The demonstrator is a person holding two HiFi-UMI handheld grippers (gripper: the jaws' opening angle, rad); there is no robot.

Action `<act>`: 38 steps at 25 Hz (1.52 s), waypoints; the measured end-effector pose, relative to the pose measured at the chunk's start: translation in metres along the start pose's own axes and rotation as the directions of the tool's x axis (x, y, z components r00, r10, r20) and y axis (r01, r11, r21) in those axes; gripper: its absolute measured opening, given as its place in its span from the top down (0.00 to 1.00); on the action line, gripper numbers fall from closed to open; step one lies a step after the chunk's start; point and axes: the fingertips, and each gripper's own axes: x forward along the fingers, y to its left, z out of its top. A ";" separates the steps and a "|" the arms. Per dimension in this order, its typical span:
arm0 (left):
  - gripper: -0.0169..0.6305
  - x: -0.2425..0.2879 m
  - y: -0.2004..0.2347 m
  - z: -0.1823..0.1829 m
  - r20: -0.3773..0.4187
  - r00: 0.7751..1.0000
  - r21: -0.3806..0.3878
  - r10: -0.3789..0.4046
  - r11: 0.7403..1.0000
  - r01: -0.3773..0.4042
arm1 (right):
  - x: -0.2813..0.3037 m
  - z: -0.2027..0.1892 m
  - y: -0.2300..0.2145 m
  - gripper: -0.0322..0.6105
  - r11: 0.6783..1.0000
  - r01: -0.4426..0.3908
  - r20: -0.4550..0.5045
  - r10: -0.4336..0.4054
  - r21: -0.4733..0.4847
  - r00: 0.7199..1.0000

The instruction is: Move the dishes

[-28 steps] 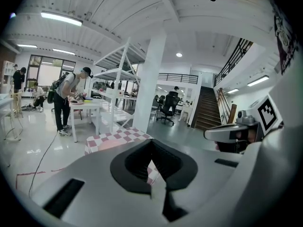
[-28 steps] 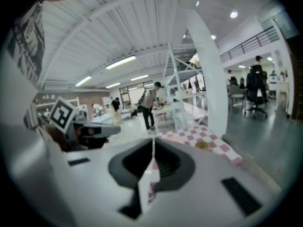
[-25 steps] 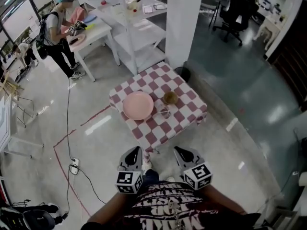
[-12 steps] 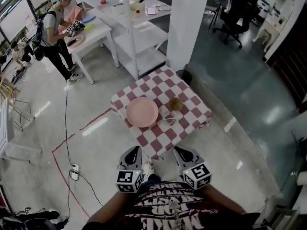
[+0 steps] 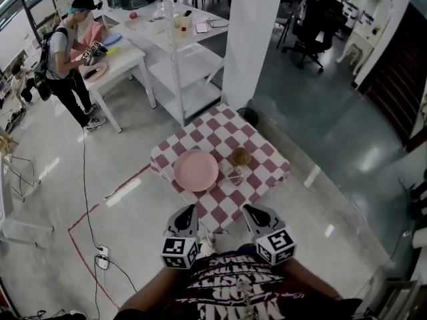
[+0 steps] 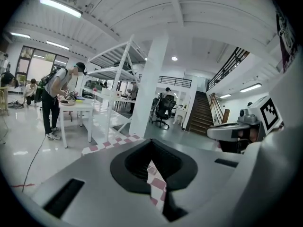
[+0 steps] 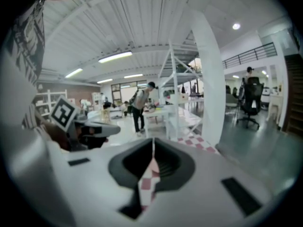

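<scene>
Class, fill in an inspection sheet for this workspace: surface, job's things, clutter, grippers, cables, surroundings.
Surface: low table under a red-and-white checked cloth.
Job's things: pink plate, brown bowl, and a small clear item beside them, too small to identify.
Clutter: nothing seen.
Grippers: left gripper and right gripper both shut, empty, held near the person's body.
Cables: black cable runs across the floor to a socket strip.
Surroundings: white pillar, shelving rack, a person at a white table.
</scene>
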 end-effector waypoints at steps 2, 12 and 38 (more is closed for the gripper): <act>0.93 0.001 0.001 0.003 0.004 1.000 -0.012 -0.010 1.000 0.010 | -0.002 0.001 -0.004 0.89 1.000 0.022 0.000 -0.022 0.012 1.000; 0.93 0.013 -0.001 -0.003 -0.021 0.999 -0.026 -0.047 0.999 0.046 | -0.006 -0.005 -0.011 0.89 0.998 0.053 -0.011 -0.052 0.038 0.999; 0.93 0.076 0.017 -0.017 -0.149 0.989 -0.044 -0.020 0.999 0.013 | 0.059 -0.019 -0.048 0.89 0.991 -0.042 -0.061 0.050 0.124 0.997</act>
